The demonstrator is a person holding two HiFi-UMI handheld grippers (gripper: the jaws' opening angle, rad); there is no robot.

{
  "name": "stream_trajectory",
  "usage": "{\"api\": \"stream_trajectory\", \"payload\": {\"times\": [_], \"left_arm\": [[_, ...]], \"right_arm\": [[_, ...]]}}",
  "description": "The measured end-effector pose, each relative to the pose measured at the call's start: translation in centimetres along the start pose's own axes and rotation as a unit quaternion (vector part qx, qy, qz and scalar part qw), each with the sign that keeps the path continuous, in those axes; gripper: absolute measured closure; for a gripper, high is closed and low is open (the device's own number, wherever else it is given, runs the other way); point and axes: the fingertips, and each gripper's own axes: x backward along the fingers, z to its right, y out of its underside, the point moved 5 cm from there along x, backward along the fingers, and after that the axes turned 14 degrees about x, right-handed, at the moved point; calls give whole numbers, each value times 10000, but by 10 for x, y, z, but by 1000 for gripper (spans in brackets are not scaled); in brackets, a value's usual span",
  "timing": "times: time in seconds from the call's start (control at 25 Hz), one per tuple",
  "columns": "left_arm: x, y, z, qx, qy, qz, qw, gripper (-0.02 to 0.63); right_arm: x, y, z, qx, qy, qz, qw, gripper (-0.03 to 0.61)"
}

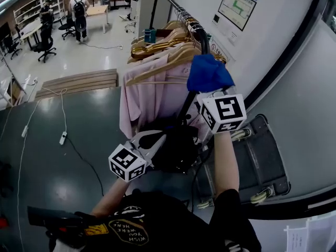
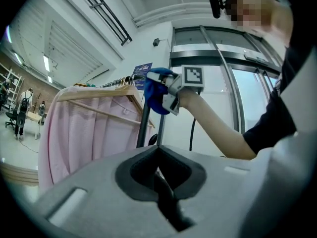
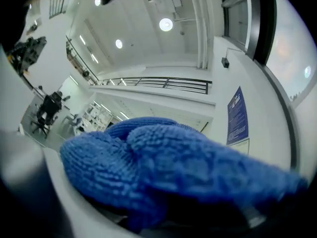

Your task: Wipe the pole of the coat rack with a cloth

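Pinching the blue cloth (image 1: pixel 209 73) at the top of the coat rack's dark pole (image 1: pixel 187 106), the right hand-held gripper (image 1: pixel 211 92) held the bunched fabric against the metal, apparently placed so that a downward stroke could wipe it. The left hand-held gripper (image 1: pixel 160 139) hung lower beside the pole, its jaws pressed together on nothing, seemingly parked clear of the pink shirt (image 1: pixel 144 91). The wall posters (image 1: pixel 236 4) carried print too small to read.
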Motion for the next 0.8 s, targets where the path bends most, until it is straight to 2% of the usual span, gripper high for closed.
{"api": "stream_trajectory", "payload": {"times": [0.08, 0.2, 0.28, 0.36, 0.44, 0.52, 0.6, 0.72, 0.8], "left_arm": [[-3, 1, 2, -7, 47, -15, 10000, 611], [-10, 4, 5, 80, 148, -76, 9998, 611], [-18, 7, 5, 194, 197, -126, 9995, 611], [-21, 9, 6, 216, 210, -148, 9994, 611], [-19, 9, 5, 169, 192, -142, 9996, 611], [-18, 7, 2, 136, 147, -126, 9997, 611], [-18, 4, -2, 143, 103, -97, 9998, 611], [-19, 3, -3, 150, 74, -51, 9998, 611], [-19, 4, -2, 158, 75, -48, 9998, 611]], "right_arm": [[-20, -7, 26, 157, 145, -154, 9997, 571], [-44, -14, 54, -426, -67, -175, 9989, 569], [-46, -15, 60, -831, -88, 50, 9965, 569], [-30, -11, 54, -1041, 126, 496, 9933, 569], [-2, -4, 36, -1158, 346, 961, 9880, 569], [28, 10, 8, -1025, 479, 1080, 9877, 569], [47, 39, -32, -773, 373, 666, 9941, 571], [56, 99, -100, -534, -157, -89, 9984, 571], [61, 118, -123, -180, -192, -250, 9993, 572]]}}
